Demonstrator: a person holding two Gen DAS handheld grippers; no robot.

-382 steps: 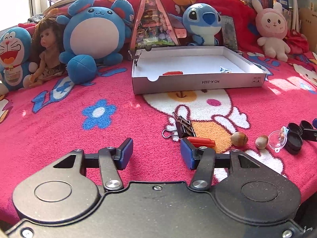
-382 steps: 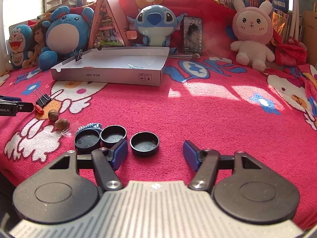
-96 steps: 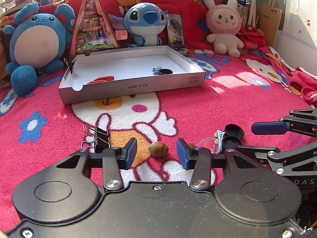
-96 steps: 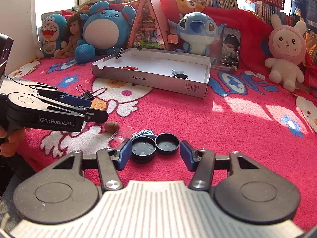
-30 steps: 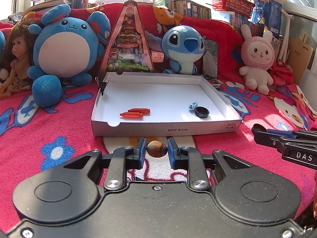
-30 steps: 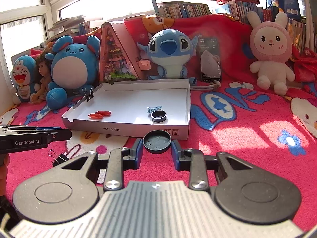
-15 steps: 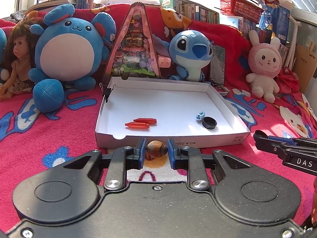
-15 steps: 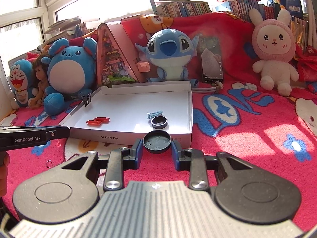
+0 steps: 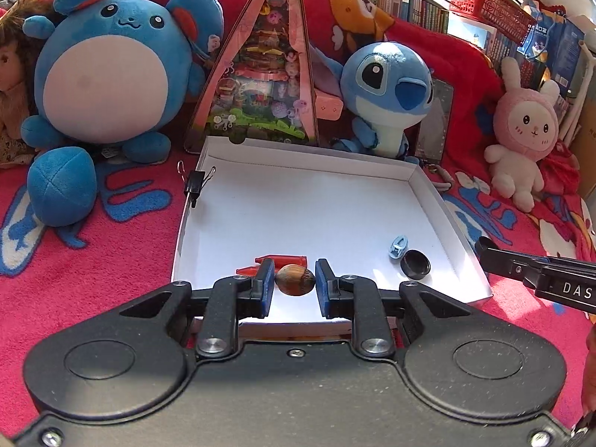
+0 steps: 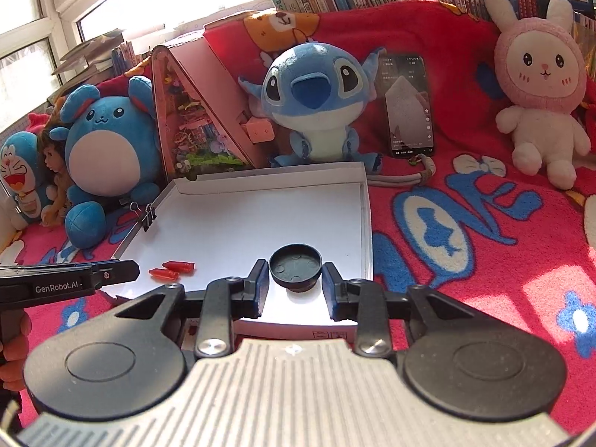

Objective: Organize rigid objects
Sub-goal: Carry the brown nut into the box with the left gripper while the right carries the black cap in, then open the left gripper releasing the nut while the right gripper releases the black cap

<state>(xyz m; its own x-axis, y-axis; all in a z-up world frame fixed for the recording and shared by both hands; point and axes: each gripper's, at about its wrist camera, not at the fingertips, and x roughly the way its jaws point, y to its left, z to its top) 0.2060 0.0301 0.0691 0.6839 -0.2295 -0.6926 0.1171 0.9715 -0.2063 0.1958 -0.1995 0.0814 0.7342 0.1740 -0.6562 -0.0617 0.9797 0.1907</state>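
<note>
My left gripper [image 9: 294,284] is shut on a brown nut [image 9: 295,279], held just over the near edge of the white cardboard tray [image 9: 320,164]. In the tray lie two red pieces [image 9: 281,260], a small blue clip [image 9: 398,246] and a black cap [image 9: 415,263]. My right gripper [image 10: 296,281] is shut on another black cap [image 10: 295,263], also over the tray's [image 10: 268,182] near part, right of the red pieces [image 10: 172,269]. Each gripper's arm shows at the edge of the other's view.
A black binder clip [image 9: 195,183] grips the tray's left wall. Plush toys stand behind it: a round blue one [image 9: 108,74], a blue alien one [image 9: 387,93], a pink rabbit [image 9: 521,130]. A triangular pink box [image 9: 268,74] and a phone [image 10: 408,104] lean there. Red patterned blanket all around.
Both grippers have moved forward toward the tray, carrying the nut and the cap from in front of its near wall to over its floor. The grips are unchanged.
</note>
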